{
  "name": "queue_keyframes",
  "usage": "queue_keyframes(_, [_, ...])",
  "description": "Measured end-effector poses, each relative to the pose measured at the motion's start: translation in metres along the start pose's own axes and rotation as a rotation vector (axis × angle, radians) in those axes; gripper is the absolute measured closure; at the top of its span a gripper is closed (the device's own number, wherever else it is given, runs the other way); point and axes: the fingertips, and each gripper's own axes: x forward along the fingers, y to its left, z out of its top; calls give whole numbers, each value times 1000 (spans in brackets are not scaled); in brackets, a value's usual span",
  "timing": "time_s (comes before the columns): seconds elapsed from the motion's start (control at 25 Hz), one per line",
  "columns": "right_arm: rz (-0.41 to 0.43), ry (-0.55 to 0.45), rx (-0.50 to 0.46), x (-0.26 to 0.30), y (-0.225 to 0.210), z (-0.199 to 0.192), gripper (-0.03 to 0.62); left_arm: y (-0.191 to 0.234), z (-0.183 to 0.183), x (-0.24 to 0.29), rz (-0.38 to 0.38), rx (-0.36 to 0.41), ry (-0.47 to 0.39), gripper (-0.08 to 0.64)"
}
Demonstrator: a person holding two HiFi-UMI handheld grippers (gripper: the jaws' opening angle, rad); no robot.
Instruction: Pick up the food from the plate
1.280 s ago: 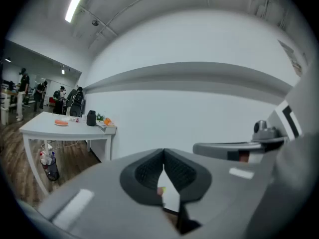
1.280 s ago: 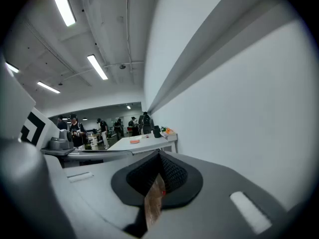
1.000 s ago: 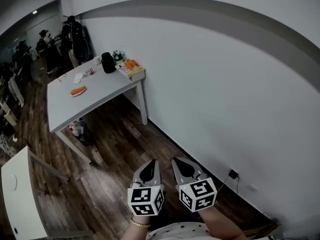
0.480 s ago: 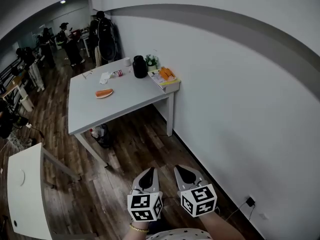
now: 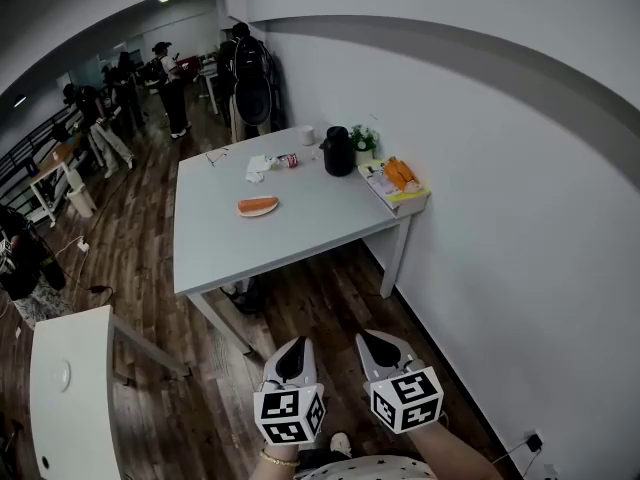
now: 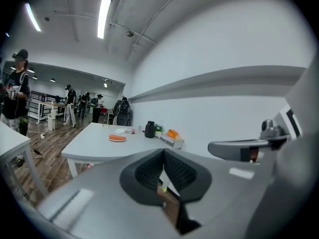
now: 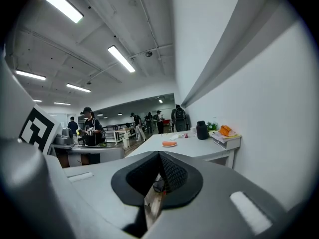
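Holding the left tongs [image 5: 296, 348] and the right tongs [image 5: 377, 347] side by side, low over the wooden floor [image 5: 170, 378], both tips pointing ahead toward the desk [image 5: 300, 238]. Pressing the pads of the left tongs together in the left gripper view, pinching nothing. Pressing the pads of the right tongs together likewise in the right gripper view, also pinching nothing. Touching neither the desk nor anything on it.

Looking well ahead of both tongs and a little to the left at the food [image 5: 258, 204], an orange piece lying on a small white plate [image 5: 262, 212] on the bare desk top. Seeing the same plate far beyond the closed tips in both gripper views, a little left of centre for the left tongs and almost straight ahead for the right tongs.

Finding, beyond the plate and more to the right, a black jug [image 5: 338, 152] standing upright, with a small potted plant [image 5: 364, 139] just beside it on the wall side. Finding orange items [image 5: 399, 173] lying on a flat tray [image 5: 412, 197] at the desk corner nearest the wall, ahead of the right tongs. Spotting crumpled white paper [image 5: 257, 166] and a small can [image 5: 287, 160] beyond the plate. Noting a second white table [image 5: 65, 388] to the left of the left tongs, and people [image 5: 168, 73] standing far ahead.
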Motion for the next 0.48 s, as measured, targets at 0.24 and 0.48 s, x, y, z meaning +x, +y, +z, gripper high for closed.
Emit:
queue_keyframes(0.24, [61,25,-14,69,2,7,594,57,13,39,69,-17,1,552])
queue_keyframes(0.48, [134,66,-17,142,-11,9,594,93,20,93,129,-43,2,552])
